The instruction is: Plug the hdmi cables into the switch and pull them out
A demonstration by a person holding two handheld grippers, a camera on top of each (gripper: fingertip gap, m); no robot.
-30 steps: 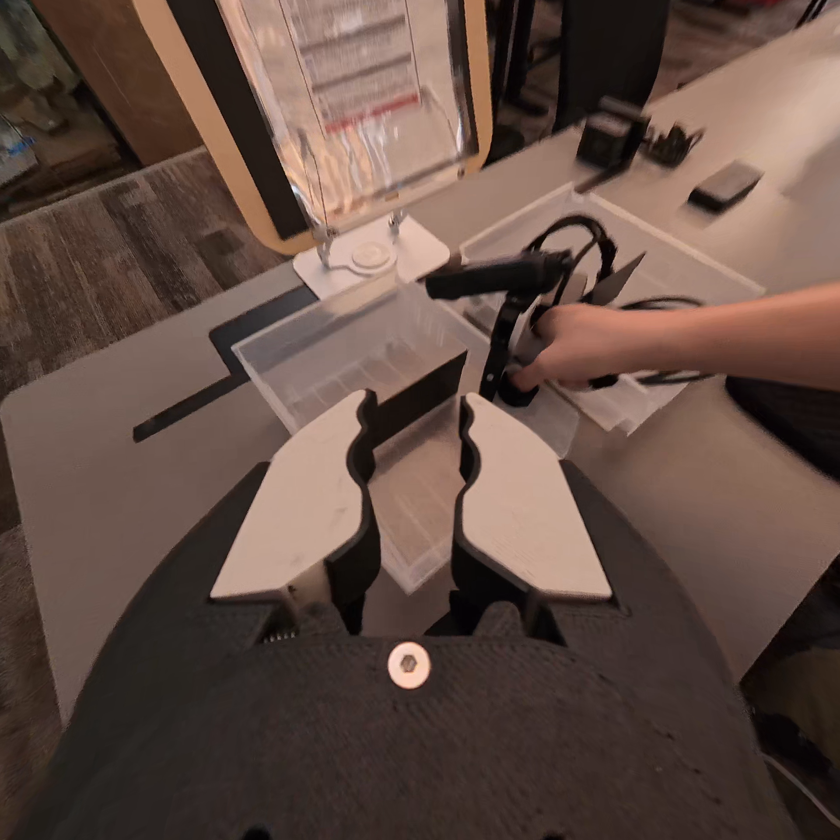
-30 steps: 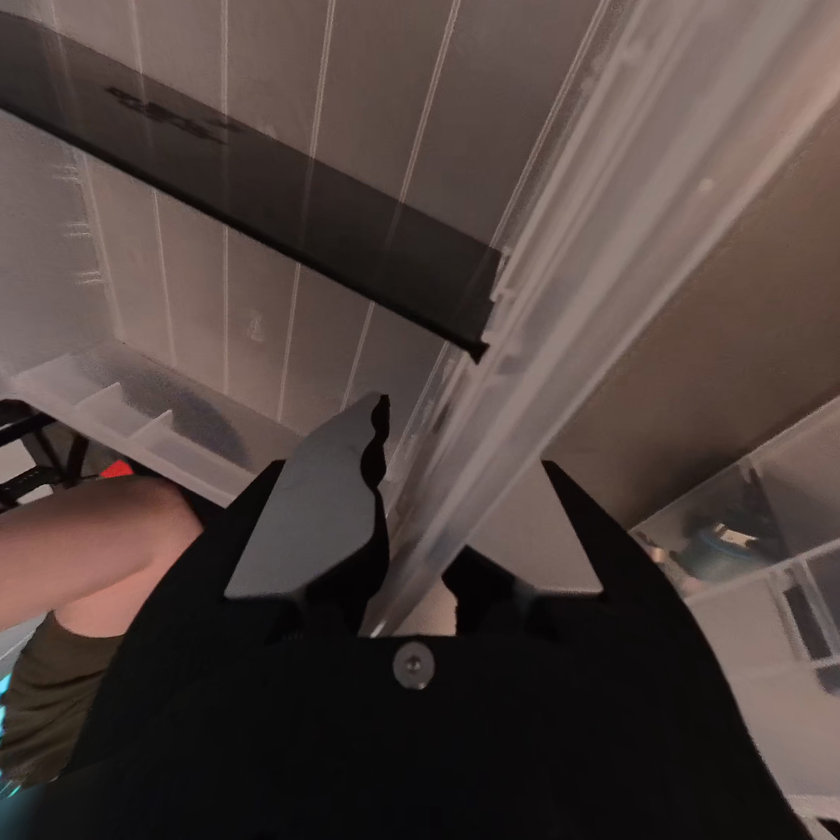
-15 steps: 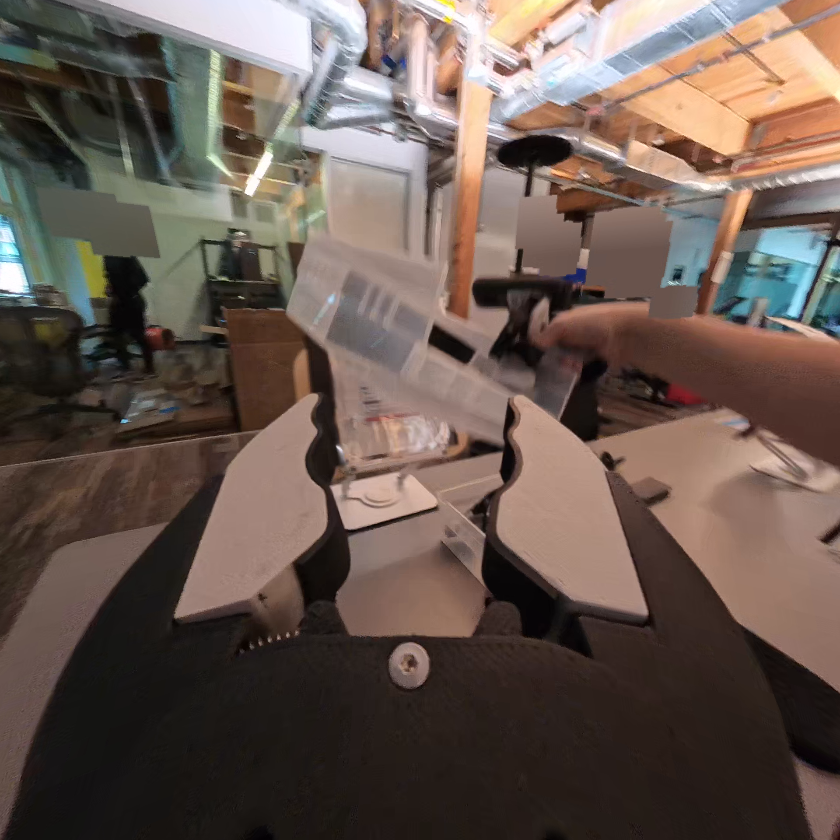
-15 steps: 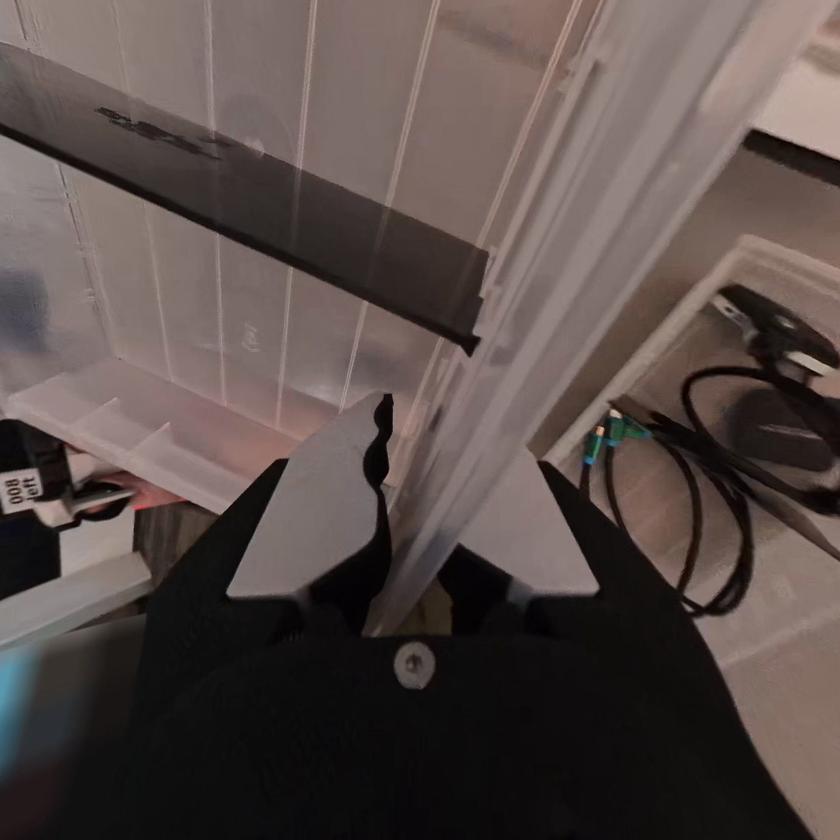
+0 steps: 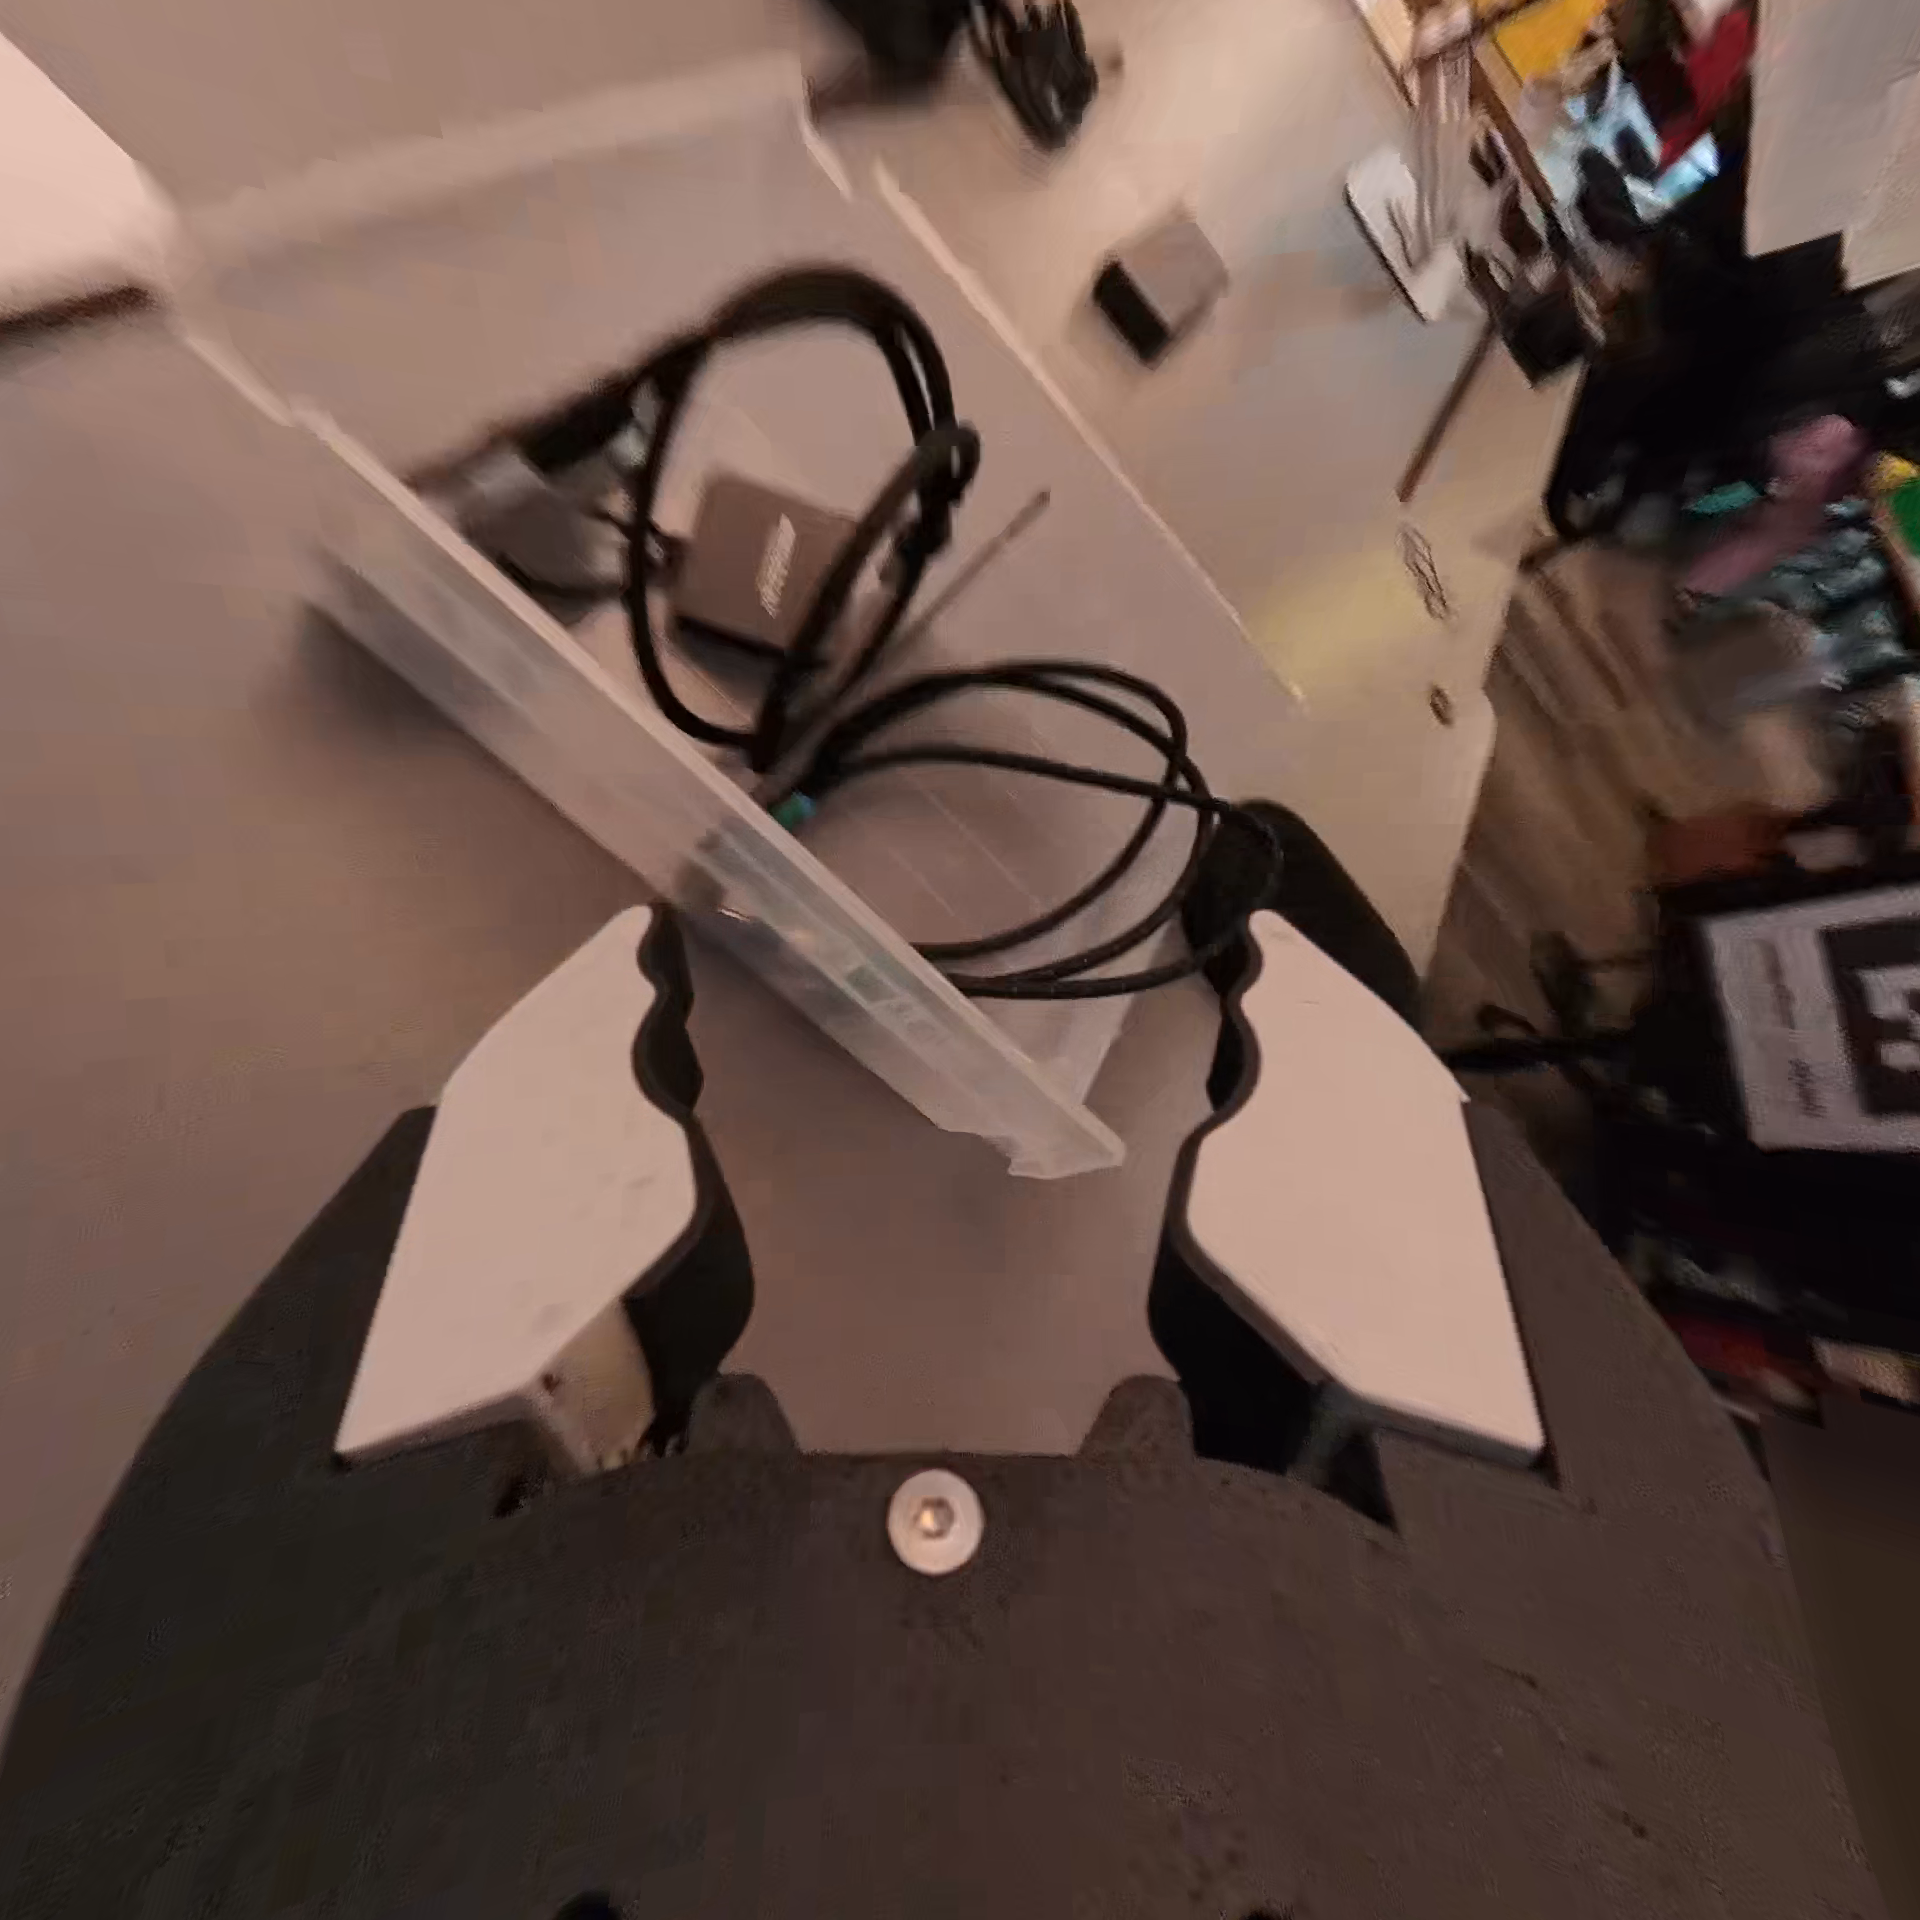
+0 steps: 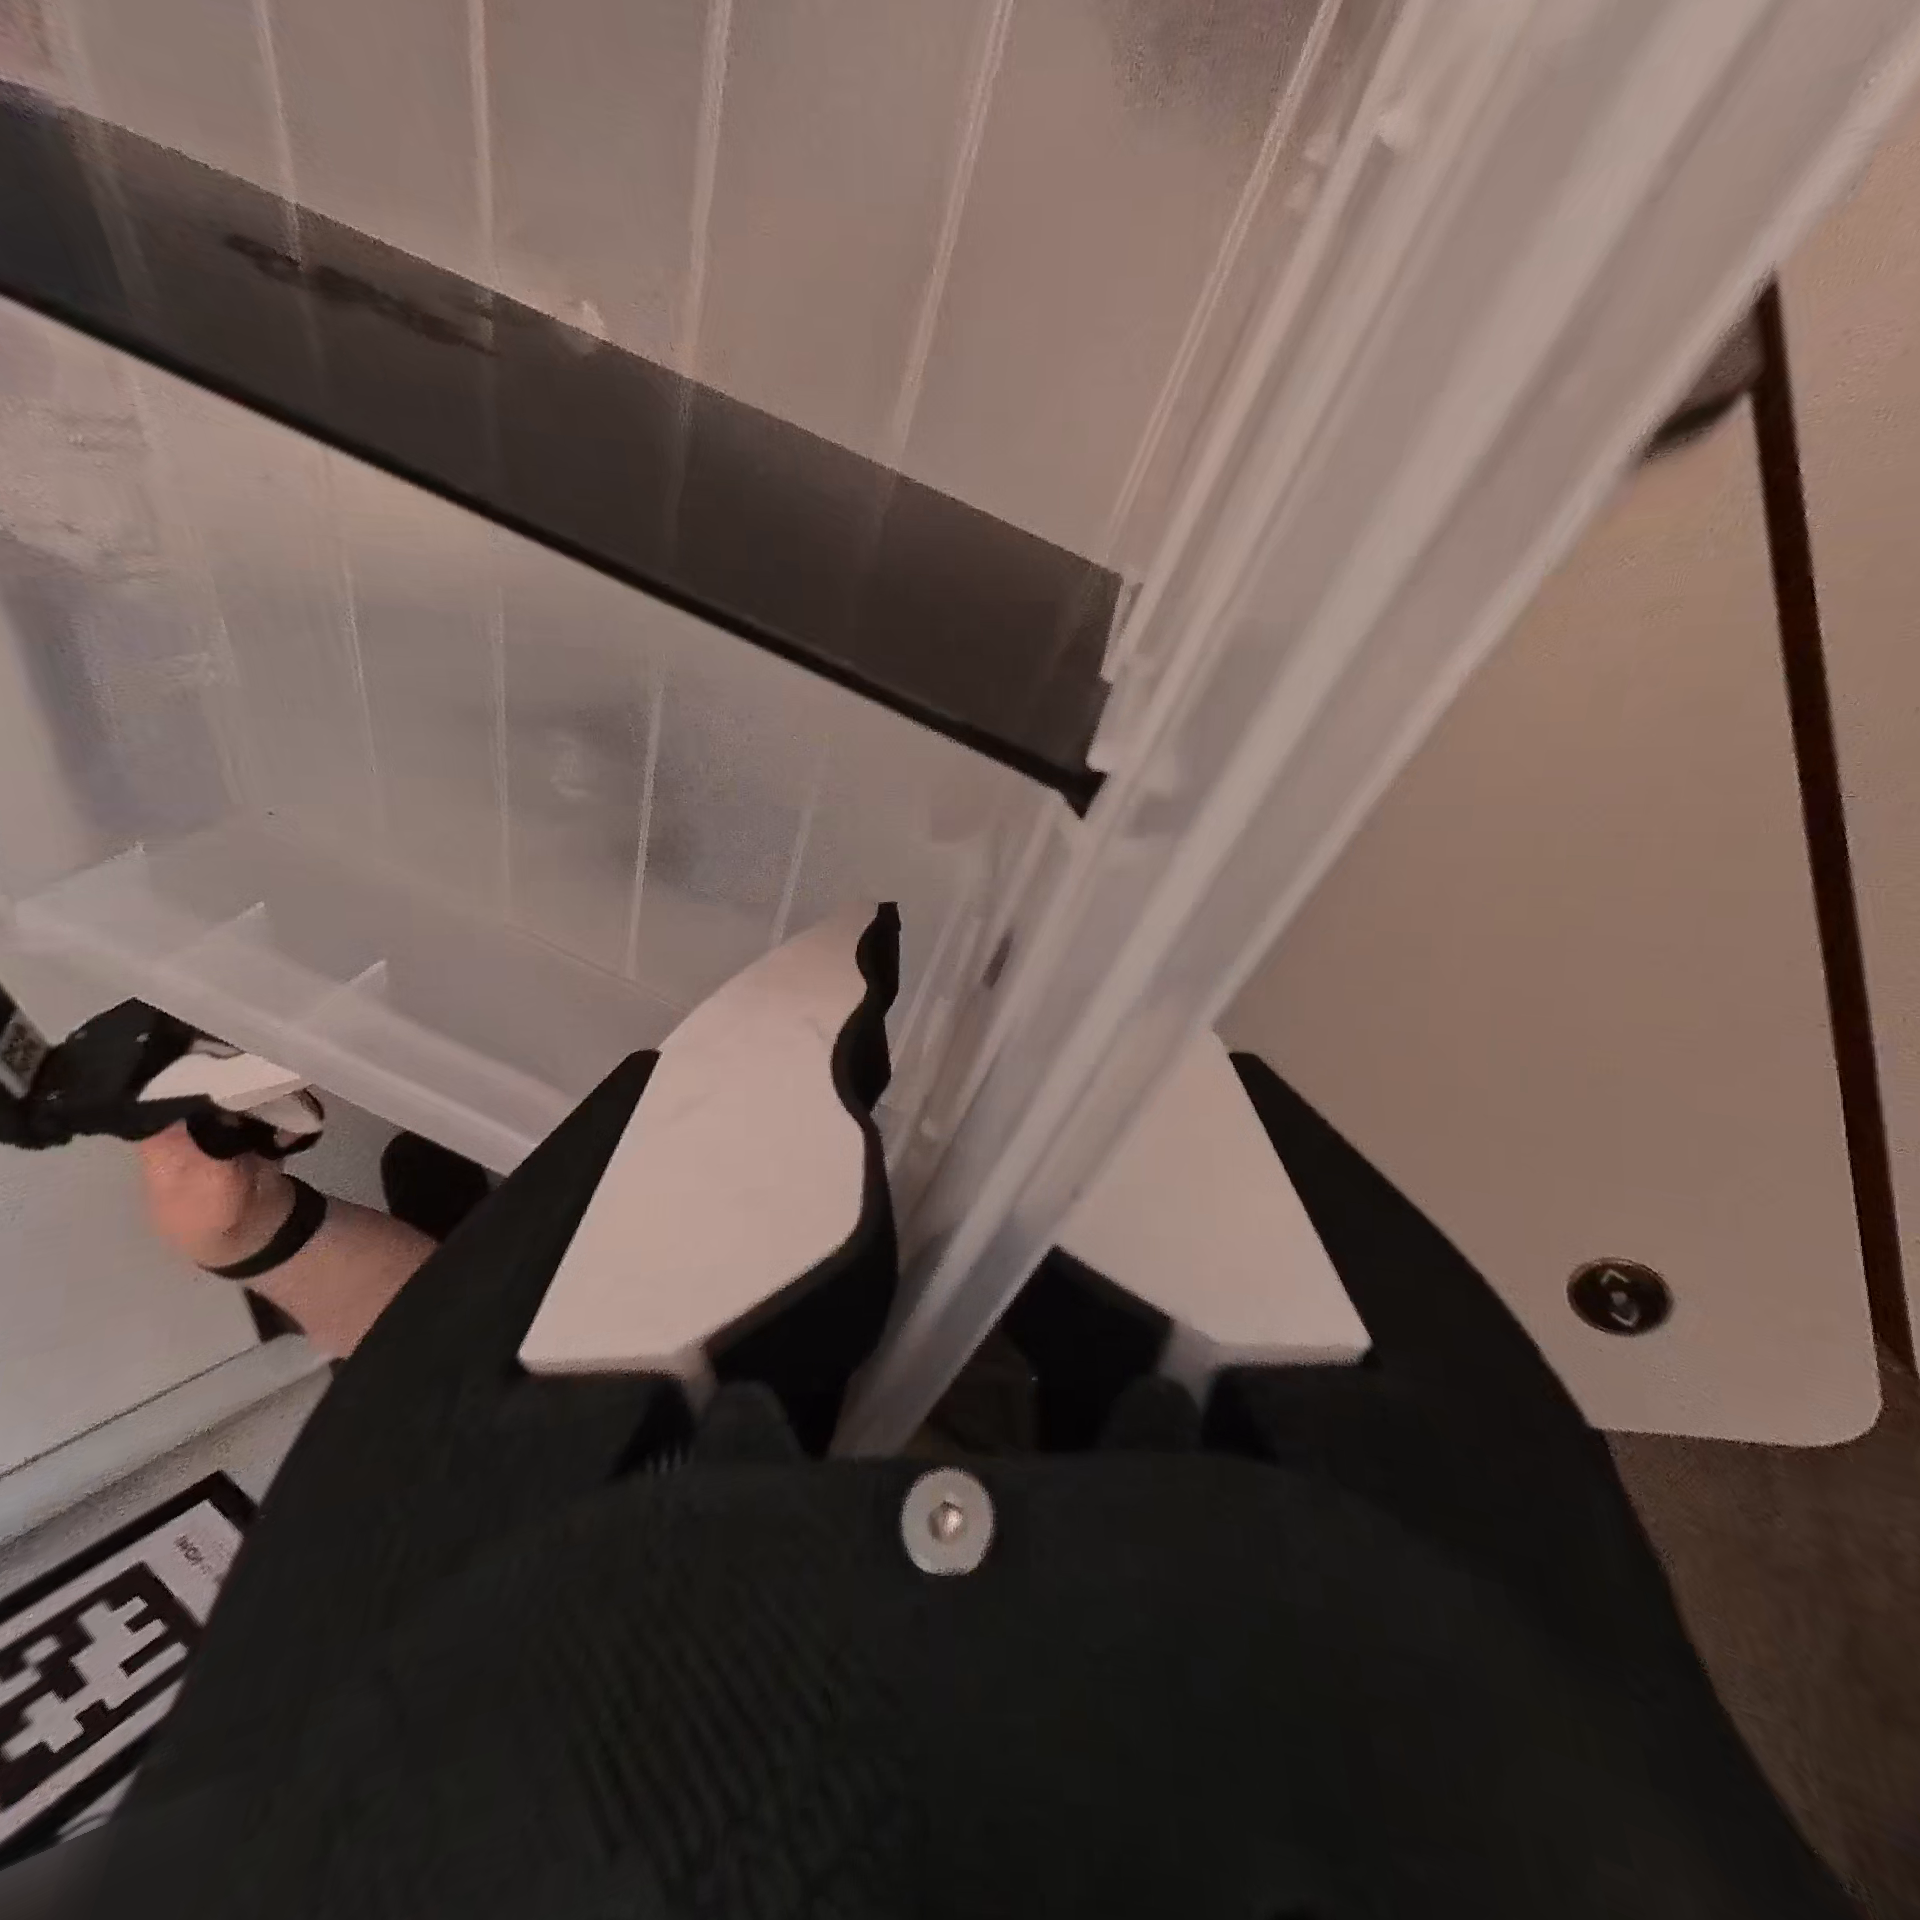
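Note:
In the left wrist view an open clear plastic bin (image 5: 644,769) sits on the table. It holds coiled black HDMI cables (image 5: 1049,790), one with a green plug (image 5: 795,810), and a dark flat switch (image 5: 769,561). My left gripper (image 5: 951,935) is open and empty, hovering just over the bin's near wall. My right gripper (image 6: 966,1039) is shut on the rim of the clear plastic lid (image 6: 1195,727), which carries a black strip (image 6: 644,540). The lid hides its right finger. The left gripper and the hand holding it (image 6: 197,1132) show through the lid at far left.
A small dark device (image 5: 1153,286) lies on the beige table (image 5: 208,935) beyond the bin. The table's right edge drops to a cluttered floor with a black-and-white marker board (image 5: 1818,1018). The right wrist view shows a table corner with a round button (image 6: 1619,1294).
The left gripper swung down from facing the room to looking into the bin, and its jaws opened wider. The right gripper kept its hold on the lid and carried it off to the side.

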